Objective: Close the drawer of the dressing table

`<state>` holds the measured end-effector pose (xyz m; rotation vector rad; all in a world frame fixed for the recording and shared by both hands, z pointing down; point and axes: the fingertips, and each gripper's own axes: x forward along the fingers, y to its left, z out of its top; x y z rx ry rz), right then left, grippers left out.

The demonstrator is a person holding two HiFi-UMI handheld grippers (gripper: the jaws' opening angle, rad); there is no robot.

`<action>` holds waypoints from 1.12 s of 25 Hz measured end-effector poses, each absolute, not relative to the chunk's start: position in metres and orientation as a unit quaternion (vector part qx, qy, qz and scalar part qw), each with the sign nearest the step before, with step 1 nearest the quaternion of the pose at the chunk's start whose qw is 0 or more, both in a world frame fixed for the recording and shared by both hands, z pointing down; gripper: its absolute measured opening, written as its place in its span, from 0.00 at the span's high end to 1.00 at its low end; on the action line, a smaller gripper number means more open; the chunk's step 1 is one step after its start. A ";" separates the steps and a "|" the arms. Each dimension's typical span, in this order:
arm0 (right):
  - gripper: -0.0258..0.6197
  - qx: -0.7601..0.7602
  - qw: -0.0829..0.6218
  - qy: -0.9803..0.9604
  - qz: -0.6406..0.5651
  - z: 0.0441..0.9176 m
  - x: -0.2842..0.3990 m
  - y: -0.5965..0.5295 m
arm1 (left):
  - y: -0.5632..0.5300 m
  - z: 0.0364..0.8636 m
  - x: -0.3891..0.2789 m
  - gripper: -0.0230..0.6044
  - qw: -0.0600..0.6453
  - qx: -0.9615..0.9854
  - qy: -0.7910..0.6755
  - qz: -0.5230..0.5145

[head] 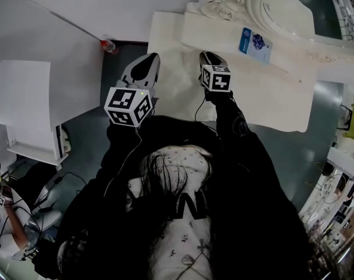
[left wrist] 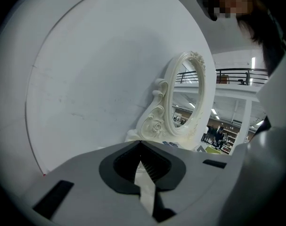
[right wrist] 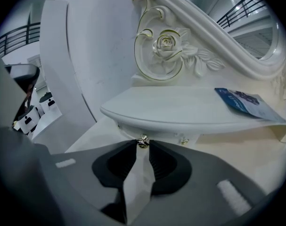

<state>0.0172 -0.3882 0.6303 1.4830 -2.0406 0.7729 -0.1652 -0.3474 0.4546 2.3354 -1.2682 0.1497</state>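
With the right claw point(right wrist: 143, 145) pinching the small knob point(right wrist: 143, 141) of the drawer point(right wrist: 204, 132) under the desk's point(head: 270, 98) raised shelf point(right wrist: 180, 108) and the left claw point(left wrist: 141, 146) pressed together, empty, a straight, level push along the drawer's run should seat it without the knob slipping.

The dressing table point(head: 270, 92) is cream-white, with a carved rose and an oval mirror. Its small drawer point(right wrist: 166, 133) sits under the raised shelf toward the counter's left edge. It looks pushed nearly in, though that's hard to judge. Its tiny metal knob point(right wrist: 143, 142) is pinched in the right claw point(right wrist: 143, 146).
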 end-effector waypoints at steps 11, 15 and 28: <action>0.82 0.547 0.207 -0.760 0.282 0.598 0.021 -0.368 | -0.337 0.452 -0.154 0.96 0.232 0.857 -0.457 0.060; 0.82 0.536 0.170 -0.780 0.275 0.563 0.021 -0.355 | -0.331 0.450 -0.142 0.96 0.229 0.859 -0.454 0.062; 0.82 0.467 0.109 -0.839 0.257 0.488 0.022 -0.295 | -0.273 0.439 -0.078 0.96 0.214 0.858 -0.462 0.067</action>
